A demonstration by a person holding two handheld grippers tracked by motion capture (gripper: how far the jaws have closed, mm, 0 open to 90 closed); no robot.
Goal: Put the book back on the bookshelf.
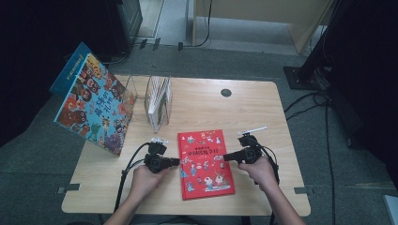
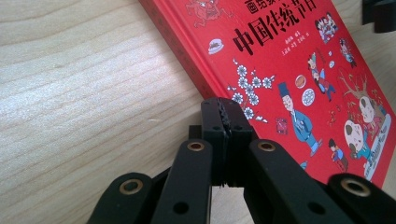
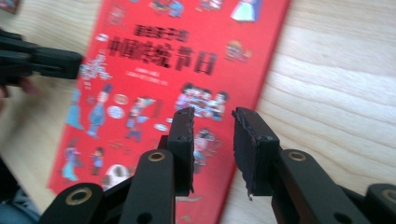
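Note:
A red picture book [image 1: 205,162] lies flat in the middle of the wooden table [image 1: 263,117], cover up. My left gripper [image 1: 177,161] points right at the book's left edge. In the left gripper view its jaws are shut, pads together with nothing between them, the tip [image 2: 225,116] just over the spine edge of the red book [image 2: 289,60]. My right gripper [image 1: 225,157] points left at the book's right edge. Its jaws stand apart [image 3: 212,126] above that edge of the book [image 3: 154,70], pressing on nothing. The left gripper [image 3: 42,60] lies across the cover from it.
A large colourful book [image 1: 94,105] leans tilted at the table's left edge. A clear book stand [image 1: 157,101] with thin books stands behind the red book. A black round cap [image 1: 226,93] sits near the far edge. Cables [image 1: 126,173] trail from both grippers.

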